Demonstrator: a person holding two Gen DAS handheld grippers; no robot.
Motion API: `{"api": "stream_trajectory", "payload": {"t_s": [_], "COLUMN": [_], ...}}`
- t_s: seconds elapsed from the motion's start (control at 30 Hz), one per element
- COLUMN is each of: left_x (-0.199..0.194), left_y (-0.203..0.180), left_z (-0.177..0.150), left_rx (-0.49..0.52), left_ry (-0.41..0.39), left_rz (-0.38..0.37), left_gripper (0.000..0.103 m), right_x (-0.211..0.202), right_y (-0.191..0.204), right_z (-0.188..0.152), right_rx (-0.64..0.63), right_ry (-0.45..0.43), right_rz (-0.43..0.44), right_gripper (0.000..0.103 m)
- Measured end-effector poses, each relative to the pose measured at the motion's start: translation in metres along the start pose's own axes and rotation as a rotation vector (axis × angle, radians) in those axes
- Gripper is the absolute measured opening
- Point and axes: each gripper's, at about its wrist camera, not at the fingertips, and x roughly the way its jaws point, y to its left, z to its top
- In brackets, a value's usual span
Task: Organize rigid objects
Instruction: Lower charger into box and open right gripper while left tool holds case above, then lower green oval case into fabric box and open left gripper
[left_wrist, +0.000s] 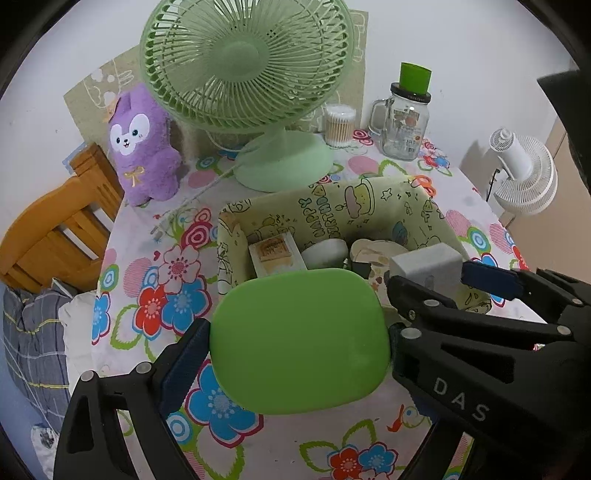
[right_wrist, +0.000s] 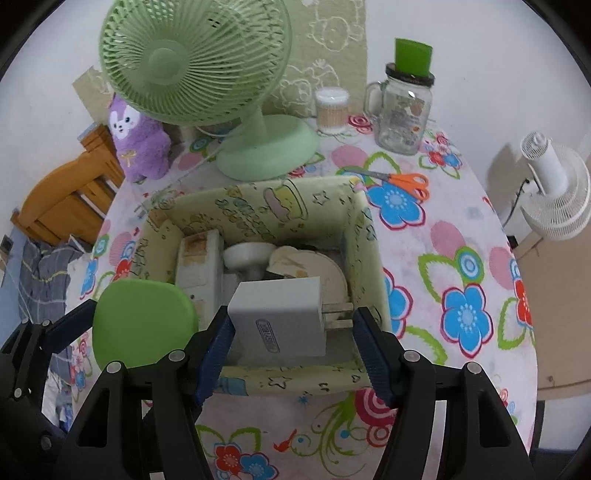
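My left gripper (left_wrist: 299, 339) is shut on a flat green rounded lid (left_wrist: 299, 339), held just in front of the near-left corner of the patterned storage box (left_wrist: 332, 206); the lid also shows in the right wrist view (right_wrist: 144, 325). My right gripper (right_wrist: 291, 328) holds a grey plug adapter (right_wrist: 280, 317) over the box (right_wrist: 258, 199), its prongs against the right pad. The adapter also shows in the left wrist view (left_wrist: 428, 264). Inside the box lie a white carton (right_wrist: 199, 266), a white round item (right_wrist: 247, 258) and a cream disc (right_wrist: 310, 266).
A green desk fan (left_wrist: 243, 74) stands behind the box. A purple plush (left_wrist: 142, 144), a cotton-swab jar (left_wrist: 338, 123) and a glass mug jar (left_wrist: 404, 122) stand at the back. Orange scissors (right_wrist: 402, 184) lie right of the box. A wooden chair (left_wrist: 55, 236) is left, a white fan (right_wrist: 554, 188) right.
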Motion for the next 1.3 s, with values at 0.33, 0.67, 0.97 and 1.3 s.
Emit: {"api": "stream_trajectory", "payload": {"t_s": [0.33,0.67,0.97,1.3], "left_x": [0.002,-0.008,-0.007,0.009], "left_y": [-0.001,-0.010,-0.020,-0.027], "left_z": [0.001,0.012,0.029,0.040], "left_rx": [-0.007,-0.006,-0.003,-0.008], "left_ry": [0.002,-0.034,-0.062,-0.054], "left_rz": [-0.012,-0.038,-0.062,-0.074], "left_gripper": [0.096,0.096,0.096,0.096], "right_x": [-0.010,-0.032,-0.044,-0.039], "right_y": [-0.003,-0.010,-0.020,-0.030], "right_z": [-0.003,0.004,0.015,0.023], "right_rx": [-0.006,-0.008,-0.008,-0.001], "right_ry": [-0.017,-0.069,-0.098,-0.093], "right_rz": [-0.006,-0.043,-0.078,-0.077], "right_gripper": [0.077,0.082,0.084,0.085]}}
